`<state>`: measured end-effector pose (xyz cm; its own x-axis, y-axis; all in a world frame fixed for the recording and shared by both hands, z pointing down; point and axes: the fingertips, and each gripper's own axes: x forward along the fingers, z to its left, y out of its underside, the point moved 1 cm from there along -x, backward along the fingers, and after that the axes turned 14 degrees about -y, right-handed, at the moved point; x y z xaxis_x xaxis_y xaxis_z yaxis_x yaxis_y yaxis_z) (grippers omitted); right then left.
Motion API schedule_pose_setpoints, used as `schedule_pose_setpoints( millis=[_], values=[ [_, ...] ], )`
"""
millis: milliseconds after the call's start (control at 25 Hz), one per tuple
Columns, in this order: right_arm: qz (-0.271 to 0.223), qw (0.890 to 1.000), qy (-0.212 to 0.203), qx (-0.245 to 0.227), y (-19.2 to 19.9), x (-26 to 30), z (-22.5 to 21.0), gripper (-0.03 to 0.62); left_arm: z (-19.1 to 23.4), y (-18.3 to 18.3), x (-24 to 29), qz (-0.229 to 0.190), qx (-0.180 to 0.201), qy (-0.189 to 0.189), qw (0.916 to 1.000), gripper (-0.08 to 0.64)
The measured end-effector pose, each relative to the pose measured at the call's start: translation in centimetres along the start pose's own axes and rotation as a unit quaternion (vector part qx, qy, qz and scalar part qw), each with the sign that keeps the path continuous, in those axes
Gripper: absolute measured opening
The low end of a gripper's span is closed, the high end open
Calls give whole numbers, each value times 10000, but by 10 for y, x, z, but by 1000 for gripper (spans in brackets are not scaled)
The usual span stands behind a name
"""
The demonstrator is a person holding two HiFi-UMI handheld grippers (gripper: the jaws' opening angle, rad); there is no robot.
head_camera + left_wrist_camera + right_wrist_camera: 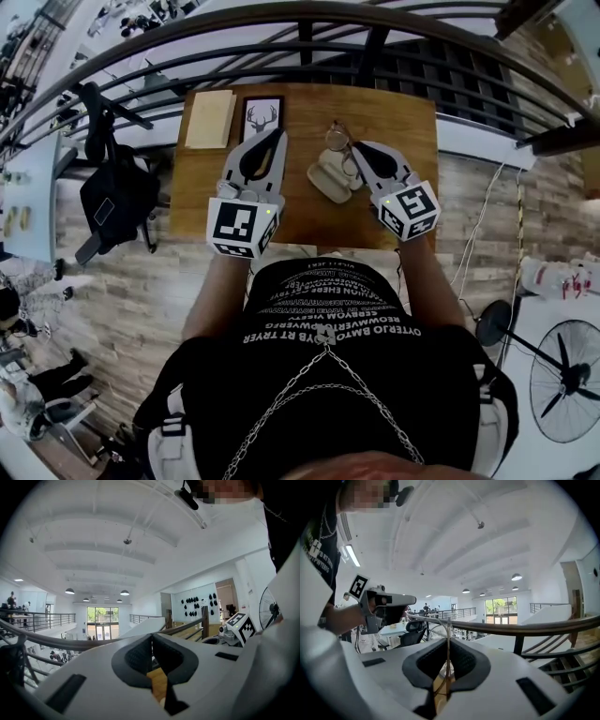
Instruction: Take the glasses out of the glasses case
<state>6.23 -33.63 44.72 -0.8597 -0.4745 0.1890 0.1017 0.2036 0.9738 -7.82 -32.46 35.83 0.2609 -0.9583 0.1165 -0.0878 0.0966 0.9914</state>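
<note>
The wooden table (pixel 403 112) bears an open beige glasses case (pixel 333 180), lying just left of my right gripper. That right gripper (pixel 356 147) is raised above the table and shut on the thin-framed glasses (pixel 337 138), which hang at its tip over the table's far part. In the right gripper view the wire frame (pixel 448 634) runs up between the pressed pads of the right gripper (pixel 448 660). My left gripper (pixel 279 134) hovers over the table's left half, shut with nothing in it; its pads (pixel 140 656) meet in the left gripper view.
A framed antler picture (pixel 262 117) and a pale board (pixel 210 119) lie at the table's far left. A dark railing (pixel 309 42) runs behind the table. A black bag (pixel 108 202) hangs left of it, and a fan (pixel 562 380) stands at the lower right.
</note>
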Motion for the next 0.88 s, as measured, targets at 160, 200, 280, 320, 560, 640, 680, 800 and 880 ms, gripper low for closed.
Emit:
schedule_pose_setpoints(
  millis=[160,200,280,320,560,640,680,800,880],
  values=[
    [-178,9996,-20,-225,-24,-9,5,28,-5,0,-5,-10,-16,-34,10000,28],
    [-228,9994,-34,-263,-29,-11,6,28,-6,-1,-6,-12,-16,-42,10000,28],
    [-325,9989,-60,-335,-40,-15,10,28,-8,-1,-9,-16,-11,-60,10000,28],
    [-376,9986,-72,-372,-45,-17,12,28,-9,0,-11,-20,-7,-69,10000,28],
    [-732,9949,-184,-675,-75,-30,26,27,-14,-2,-22,-35,23,-148,9999,28],
    [-802,9938,-203,-745,-82,-35,29,26,-17,-3,-26,-48,42,-177,9998,28],
    [-834,9933,-211,-775,-85,-37,31,26,-18,-4,-28,-60,52,-190,9998,28],
    [-942,9918,-250,-824,-93,-46,40,26,-22,-6,-37,-77,71,-229,9997,28],
    [-991,9908,-274,-881,-99,-52,45,27,-24,-9,-42,-101,76,-272,9996,28]
  ],
)
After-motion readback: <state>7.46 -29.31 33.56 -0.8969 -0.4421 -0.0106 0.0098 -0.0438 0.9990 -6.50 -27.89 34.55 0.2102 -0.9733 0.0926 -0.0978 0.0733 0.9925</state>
